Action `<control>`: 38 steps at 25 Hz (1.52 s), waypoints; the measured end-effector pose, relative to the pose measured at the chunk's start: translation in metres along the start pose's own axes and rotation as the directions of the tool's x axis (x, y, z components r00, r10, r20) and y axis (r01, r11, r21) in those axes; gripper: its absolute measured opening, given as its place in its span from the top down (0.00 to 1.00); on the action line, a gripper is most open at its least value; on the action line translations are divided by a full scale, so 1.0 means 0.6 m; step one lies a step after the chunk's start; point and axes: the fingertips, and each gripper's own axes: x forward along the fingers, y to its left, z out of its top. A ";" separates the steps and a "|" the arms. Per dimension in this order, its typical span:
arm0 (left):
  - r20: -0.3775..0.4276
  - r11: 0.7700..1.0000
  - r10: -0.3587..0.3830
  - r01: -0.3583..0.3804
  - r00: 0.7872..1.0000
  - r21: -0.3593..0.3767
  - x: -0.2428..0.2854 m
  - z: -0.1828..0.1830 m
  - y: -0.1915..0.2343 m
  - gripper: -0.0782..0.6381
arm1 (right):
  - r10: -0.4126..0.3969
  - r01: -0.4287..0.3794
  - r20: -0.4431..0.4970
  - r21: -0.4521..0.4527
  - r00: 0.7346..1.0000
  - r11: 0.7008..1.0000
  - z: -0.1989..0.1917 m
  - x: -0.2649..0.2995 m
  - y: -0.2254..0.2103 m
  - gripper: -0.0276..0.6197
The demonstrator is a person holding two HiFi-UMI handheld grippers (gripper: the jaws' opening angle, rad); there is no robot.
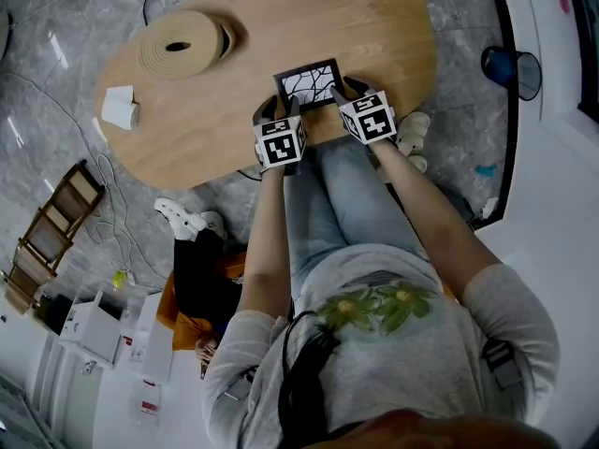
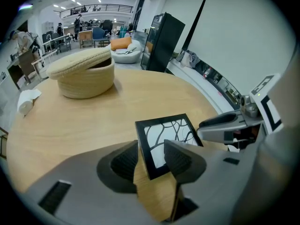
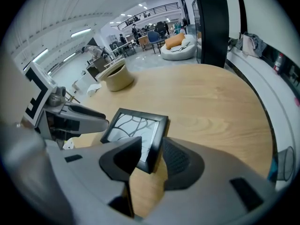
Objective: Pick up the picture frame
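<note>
A small black picture frame (image 1: 309,84) with a branch pattern lies flat on the oval wooden table (image 1: 374,26), near its front edge. My left gripper (image 1: 279,108) is at the frame's near left corner. In the left gripper view that corner (image 2: 161,149) sits between the open jaws of the left gripper (image 2: 152,156), with bare wood showing beside one pad. My right gripper (image 1: 348,90) is at the near right corner. In the right gripper view the frame (image 3: 133,132) reaches in between the right gripper's (image 3: 151,156) spread jaws, which do not press on it.
A round woven basket (image 1: 182,43) with its lid askew stands at the far left of the table. A white paper wad (image 1: 120,108) lies near the left edge. The person's legs are under the table edge. Cables and a wooden rack (image 1: 47,237) are on the floor.
</note>
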 end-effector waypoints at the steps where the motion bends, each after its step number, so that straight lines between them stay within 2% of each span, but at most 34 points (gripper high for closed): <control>1: -0.004 1.000 -0.001 0.001 1.000 0.004 0.003 -0.002 0.000 0.64 | -0.002 0.002 -0.002 0.001 1.000 1.000 -0.002 0.002 -0.001 0.74; 12: 0.000 1.000 0.008 -0.008 1.000 0.022 0.021 -0.006 0.005 0.66 | -0.031 0.031 -0.030 -0.002 0.999 1.000 -0.019 0.024 -0.009 0.78; 18: -0.031 1.000 0.003 -0.003 1.000 0.017 0.033 -0.020 0.008 0.66 | -0.032 0.032 -0.038 -0.014 0.999 0.999 -0.024 0.031 -0.007 0.79; 28: -0.028 0.998 -0.019 0.018 0.999 -0.062 0.037 -0.025 0.009 0.67 | -0.013 0.013 -0.012 0.011 1.000 1.000 -0.023 0.029 -0.008 0.80; 33: -0.027 0.999 -0.004 0.003 1.000 -0.048 0.037 -0.026 0.008 0.69 | -0.018 0.018 -0.014 0.002 1.000 1.000 -0.023 0.032 -0.007 0.79; 38: -0.023 0.997 -0.022 0.021 0.999 -0.069 0.037 -0.027 0.008 0.69 | -0.014 0.014 -0.014 0.010 1.000 1.000 -0.025 0.032 -0.007 0.79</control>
